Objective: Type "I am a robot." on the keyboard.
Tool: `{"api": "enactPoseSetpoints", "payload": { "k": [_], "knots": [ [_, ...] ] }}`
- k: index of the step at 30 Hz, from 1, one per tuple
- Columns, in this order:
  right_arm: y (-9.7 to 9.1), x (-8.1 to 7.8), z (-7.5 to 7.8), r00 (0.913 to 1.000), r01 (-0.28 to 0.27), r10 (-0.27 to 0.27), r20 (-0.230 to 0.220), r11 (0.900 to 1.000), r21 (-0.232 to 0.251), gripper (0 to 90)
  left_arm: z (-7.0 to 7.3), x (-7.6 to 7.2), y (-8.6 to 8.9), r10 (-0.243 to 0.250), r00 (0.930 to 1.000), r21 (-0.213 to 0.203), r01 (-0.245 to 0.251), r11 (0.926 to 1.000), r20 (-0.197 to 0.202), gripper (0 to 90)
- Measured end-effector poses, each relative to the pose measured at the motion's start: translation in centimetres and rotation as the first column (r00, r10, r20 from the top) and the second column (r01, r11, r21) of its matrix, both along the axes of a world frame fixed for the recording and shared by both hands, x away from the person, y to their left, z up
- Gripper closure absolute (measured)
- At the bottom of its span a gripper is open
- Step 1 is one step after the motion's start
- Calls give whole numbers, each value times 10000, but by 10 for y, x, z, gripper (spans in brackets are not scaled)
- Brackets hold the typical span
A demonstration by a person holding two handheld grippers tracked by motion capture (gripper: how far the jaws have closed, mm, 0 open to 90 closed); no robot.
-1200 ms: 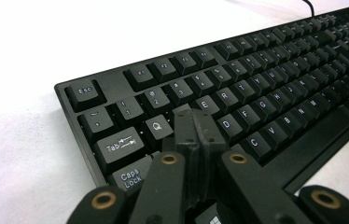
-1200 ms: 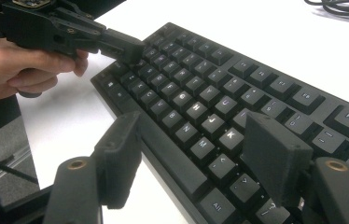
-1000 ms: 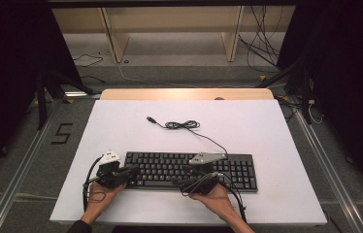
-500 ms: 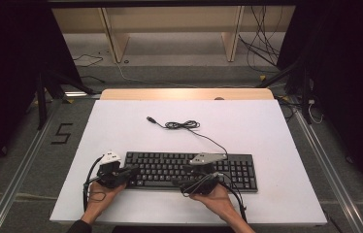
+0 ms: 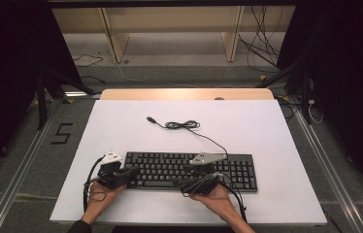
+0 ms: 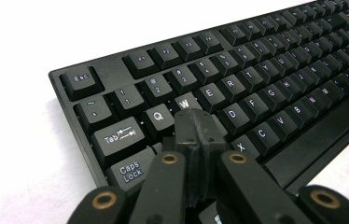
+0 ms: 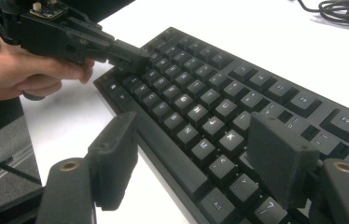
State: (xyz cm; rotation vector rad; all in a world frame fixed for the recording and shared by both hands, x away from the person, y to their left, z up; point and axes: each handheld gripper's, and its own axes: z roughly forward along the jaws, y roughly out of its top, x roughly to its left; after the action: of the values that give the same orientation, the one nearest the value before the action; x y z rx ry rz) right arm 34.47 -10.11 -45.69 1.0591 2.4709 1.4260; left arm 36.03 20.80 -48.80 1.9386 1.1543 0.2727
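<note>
Left gripper point(image 6: 196, 122) closed, tip over keyboard point(image 6: 275, 79) near its left edge. Right gripper point(image 7: 200, 161) wide above near edge; bare table point(image 5: 267, 126) beyond.

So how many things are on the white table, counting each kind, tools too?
Keyboard: 1
Cable lying loose behind the keyboard: 1
Tools: 2, the left tool shut over the letter keys, the right tool open above the keys
Total: 4
</note>
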Motion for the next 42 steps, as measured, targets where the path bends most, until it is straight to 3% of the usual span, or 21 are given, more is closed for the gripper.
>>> {"api": "enactPoseSetpoints", "payload": {
  "k": [9,15,22,25,30,37,42],
  "knots": [
    [-1,0,0,10000,23,-23,36,10000,44,348,6,-2,1,94,9997,-167,-90,9998,226,854],
    [-1,1,1,10000,47,-48,75,10000,63,349,11,-5,5,207,9985,-685,-171,9975,507,789],
    [1,1,-1,10000,15,-15,54,10000,31,350,13,-7,8,160,9981,-1179,-89,9930,602,651],
    [2,1,-2,10000,-9,9,24,10000,-32,352,15,-8,9,185,9980,-1645,-84,9863,600,563],
    [4,1,-4,10000,-9,9,-20,10000,-31,364,17,-9,9,297,9974,-1881,-168,9820,657,452],
    [7,1,-6,9999,-147,146,-85,9998,-108,421,19,-13,11,463,9956,-2163,-276,9759,817,389],
    [12,0,-10,9995,-295,292,-129,9991,-288,536,20,-16,11,388,9954,-2172,-190,9759,871,362]
  ]
}}
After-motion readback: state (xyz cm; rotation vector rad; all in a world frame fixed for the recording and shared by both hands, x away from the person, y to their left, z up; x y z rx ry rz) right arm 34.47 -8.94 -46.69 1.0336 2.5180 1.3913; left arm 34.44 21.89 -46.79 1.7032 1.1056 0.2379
